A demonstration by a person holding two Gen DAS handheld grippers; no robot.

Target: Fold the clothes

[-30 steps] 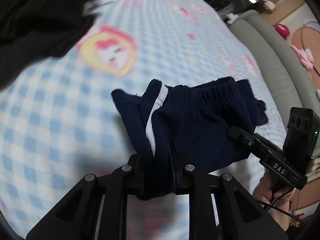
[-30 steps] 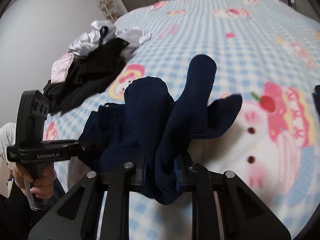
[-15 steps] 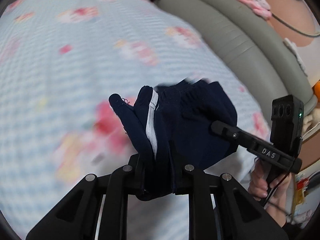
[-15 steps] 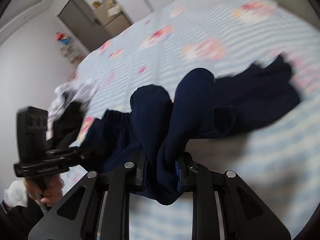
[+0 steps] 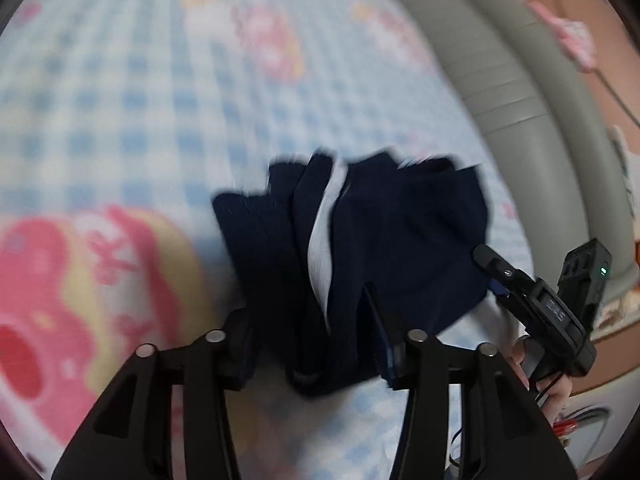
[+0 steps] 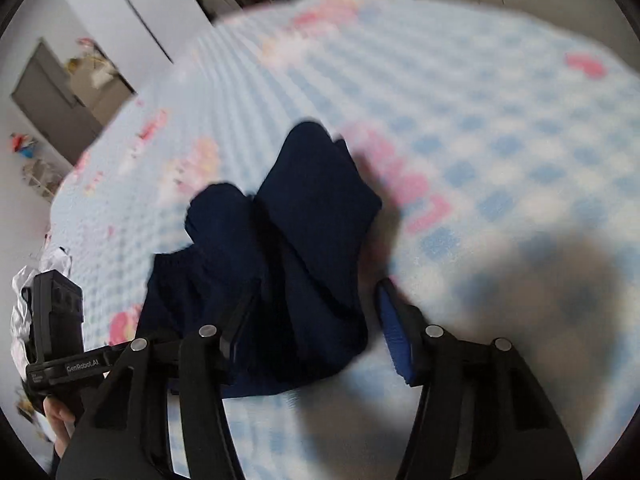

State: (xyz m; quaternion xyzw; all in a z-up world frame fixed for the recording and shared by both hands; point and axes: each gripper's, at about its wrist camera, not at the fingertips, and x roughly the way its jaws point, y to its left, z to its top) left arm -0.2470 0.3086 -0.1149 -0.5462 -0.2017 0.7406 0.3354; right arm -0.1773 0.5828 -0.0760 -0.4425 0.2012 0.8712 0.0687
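Left claw is standing with its jaws spread, navy shorts bunched between them; whether a finger is touching cloth cannot be told. Right claw is likewise standing wide, its blue pad clear of the fabric. The shorts are lying crumpled on the blue checked bedspread, a white side stripe showing. A hand is gripping the right tool's handle, partly cut off at the frame edge. Beyond, a grey padded bed edge is curving past. Motion blur is smearing the bedspread's prints and the far room.
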